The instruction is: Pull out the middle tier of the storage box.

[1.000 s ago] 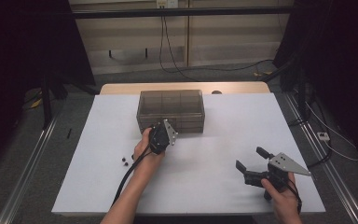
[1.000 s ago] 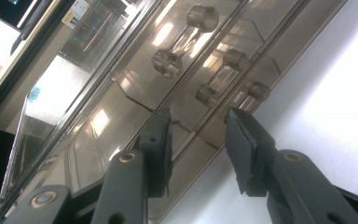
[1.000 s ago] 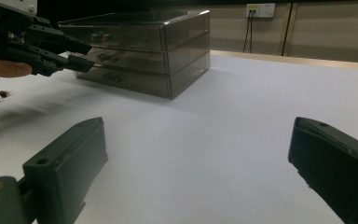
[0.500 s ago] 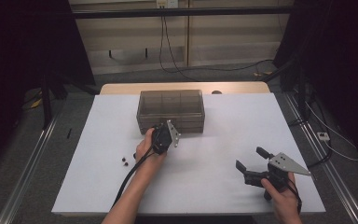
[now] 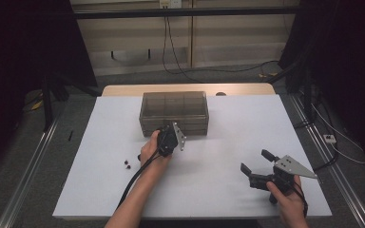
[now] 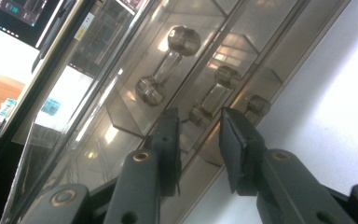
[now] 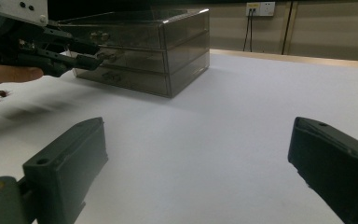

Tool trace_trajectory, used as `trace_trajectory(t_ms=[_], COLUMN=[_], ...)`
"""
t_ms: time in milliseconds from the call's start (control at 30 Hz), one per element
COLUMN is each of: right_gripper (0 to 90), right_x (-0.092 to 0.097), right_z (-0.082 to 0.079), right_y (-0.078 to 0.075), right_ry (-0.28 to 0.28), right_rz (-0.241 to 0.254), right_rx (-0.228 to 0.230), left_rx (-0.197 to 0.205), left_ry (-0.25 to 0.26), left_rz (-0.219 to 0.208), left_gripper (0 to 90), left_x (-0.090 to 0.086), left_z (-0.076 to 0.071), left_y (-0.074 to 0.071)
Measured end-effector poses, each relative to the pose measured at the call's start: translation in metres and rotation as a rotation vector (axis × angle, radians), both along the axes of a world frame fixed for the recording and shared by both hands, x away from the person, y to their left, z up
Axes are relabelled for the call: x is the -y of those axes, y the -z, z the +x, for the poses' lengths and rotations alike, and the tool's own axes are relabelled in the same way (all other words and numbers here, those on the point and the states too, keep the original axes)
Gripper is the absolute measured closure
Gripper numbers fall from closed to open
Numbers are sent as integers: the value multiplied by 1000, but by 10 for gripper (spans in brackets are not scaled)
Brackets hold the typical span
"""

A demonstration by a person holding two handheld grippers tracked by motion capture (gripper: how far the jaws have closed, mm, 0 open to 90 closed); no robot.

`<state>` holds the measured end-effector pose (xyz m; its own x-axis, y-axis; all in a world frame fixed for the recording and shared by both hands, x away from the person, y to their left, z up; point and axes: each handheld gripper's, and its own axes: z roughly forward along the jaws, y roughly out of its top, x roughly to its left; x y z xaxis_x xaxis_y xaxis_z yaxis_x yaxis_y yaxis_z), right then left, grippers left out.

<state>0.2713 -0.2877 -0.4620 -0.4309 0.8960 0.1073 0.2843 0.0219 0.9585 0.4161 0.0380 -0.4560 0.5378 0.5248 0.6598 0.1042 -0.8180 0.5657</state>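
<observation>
2 claws | L claw (image 6: 198,140) closing round drawer handle (image 6: 208,103), contact unclear | R claw (image 7: 198,154) open

In the high view, the left gripper (image 5: 170,137) and its hand hide the lower front of the smoky transparent plastic drawer box (image 5: 173,105), so its jaw tips cannot be made out there. Two tiny dark reddish objects (image 5: 127,164) on the white table (image 5: 218,142) are too small to identify. In the left gripper view, the box's ends run past the frame edges. In the right gripper view, the right gripper (image 7: 196,168) is cut off at the bottom edge.
</observation>
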Motion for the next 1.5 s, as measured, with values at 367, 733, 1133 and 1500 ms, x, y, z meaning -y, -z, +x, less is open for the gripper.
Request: trace_trajectory(t_ms=[367,733,1133,1500], right_gripper=[41,41,41,41], right_x=[0,1,0,1], right_z=[0,0,0,1], right_y=[0,0,0,0], right_ry=[0,2,2,1], right_rz=[0,1,0,-2], right_rx=[0,0,-3,-2], left_rx=[9,4,28,40], left_ry=[-1,13,28,35], left_rz=[38,73,134,102], left_gripper=[735,764,791,801], left_x=[0,3,1,1], left_z=[0,0,0,-1], left_y=[-2,0,-2,2])
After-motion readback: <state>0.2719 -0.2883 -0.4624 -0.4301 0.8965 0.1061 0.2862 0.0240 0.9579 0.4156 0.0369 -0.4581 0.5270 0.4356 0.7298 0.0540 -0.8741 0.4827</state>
